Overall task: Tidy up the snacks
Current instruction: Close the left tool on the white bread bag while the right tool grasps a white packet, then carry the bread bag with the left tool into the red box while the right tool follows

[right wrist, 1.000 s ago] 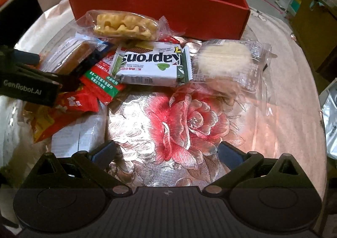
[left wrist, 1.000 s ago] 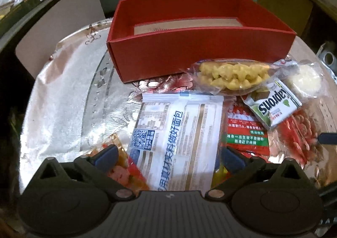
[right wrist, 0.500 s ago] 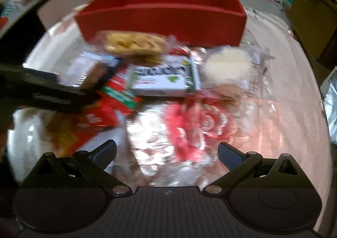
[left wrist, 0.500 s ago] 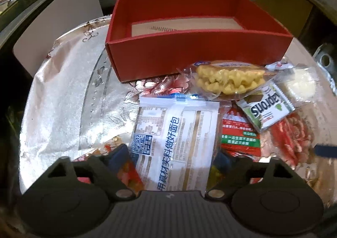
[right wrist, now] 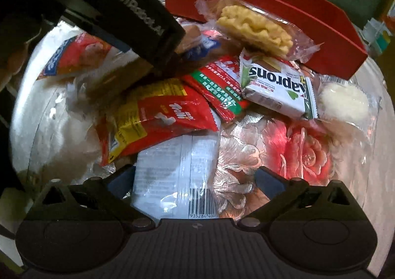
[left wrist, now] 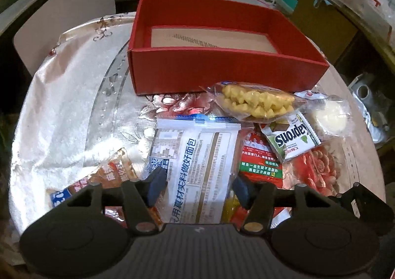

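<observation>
Red box's (left wrist: 222, 74) cardboard floor seen only from left wrist, left claw (left wrist: 197, 186) closed on white bread packet (left wrist: 200, 170), right wrist alone shows yellow-red Trolli bag (right wrist: 158, 118), right claw (right wrist: 195, 179) open

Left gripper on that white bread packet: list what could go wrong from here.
1. The left gripper pinches only the near end of the white bread packet, so it may slip or sag when lifted.
2. The packet lies against the red-green sachet and could drag it along.
3. The red box stands behind the yellow snack bag, which could get knocked.
</observation>
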Demonstrator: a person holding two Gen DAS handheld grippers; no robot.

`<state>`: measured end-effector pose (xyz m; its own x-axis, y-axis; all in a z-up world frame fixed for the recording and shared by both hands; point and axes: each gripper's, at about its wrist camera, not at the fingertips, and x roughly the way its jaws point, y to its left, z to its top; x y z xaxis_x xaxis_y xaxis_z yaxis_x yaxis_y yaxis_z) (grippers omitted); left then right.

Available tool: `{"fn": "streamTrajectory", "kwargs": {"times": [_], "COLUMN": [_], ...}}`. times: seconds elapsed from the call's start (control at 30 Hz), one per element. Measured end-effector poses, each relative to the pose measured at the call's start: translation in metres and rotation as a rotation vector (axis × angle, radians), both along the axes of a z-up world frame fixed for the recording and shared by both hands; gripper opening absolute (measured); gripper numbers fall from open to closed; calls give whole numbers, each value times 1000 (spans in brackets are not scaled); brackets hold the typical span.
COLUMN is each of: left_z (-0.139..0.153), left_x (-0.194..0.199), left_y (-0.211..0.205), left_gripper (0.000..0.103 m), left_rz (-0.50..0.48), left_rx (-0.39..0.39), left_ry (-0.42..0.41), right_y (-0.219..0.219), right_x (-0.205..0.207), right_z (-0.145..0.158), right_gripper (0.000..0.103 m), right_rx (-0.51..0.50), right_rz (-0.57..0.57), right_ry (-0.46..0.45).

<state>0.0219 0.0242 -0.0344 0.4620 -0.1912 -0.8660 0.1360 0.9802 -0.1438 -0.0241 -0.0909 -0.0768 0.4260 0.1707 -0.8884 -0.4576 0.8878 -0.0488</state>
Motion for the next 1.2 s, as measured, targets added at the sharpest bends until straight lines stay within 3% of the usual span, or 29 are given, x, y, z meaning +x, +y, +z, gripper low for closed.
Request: {"fn": "streamTrajectory", "kwargs": {"times": [0.1, 0.2, 0.3, 0.37, 0.43, 0.57, 0.93, 1.2], "left_z": [-4, -12, -24, -23, -22, -18, -6, 9], "left_x": [0, -1, 1, 5, 3, -1, -22, -41], "left_y": [-1, -4, -1, 2, -1, -9, 5, 9], "left_gripper": [70, 85, 91, 89, 80, 71, 60, 58], "left_rz": [-6, -30, -9, 9, 5, -13, 83, 133], "left_rx": [3, 57, 69, 44, 47, 39, -26, -49], "left_ry": [4, -3, 24, 44, 41, 43, 52, 27], "right_y": [-7, -9, -11, -12, -17, -35, -84, -99], "right_x": [-5, -7, -9, -10, -12, -9, -19, -25], "right_z": [1, 1, 2, 4, 9, 17, 33, 44], "right_gripper": [103, 103, 103, 101, 94, 70, 60, 54], "right_rx": [17, 17, 9, 5, 11, 44, 131, 178], "right_rz": [12, 36, 53, 51, 34, -12, -127, -153], "right_ry": [-30, -27, -20, -17, -20, -15, -12, -31]}}
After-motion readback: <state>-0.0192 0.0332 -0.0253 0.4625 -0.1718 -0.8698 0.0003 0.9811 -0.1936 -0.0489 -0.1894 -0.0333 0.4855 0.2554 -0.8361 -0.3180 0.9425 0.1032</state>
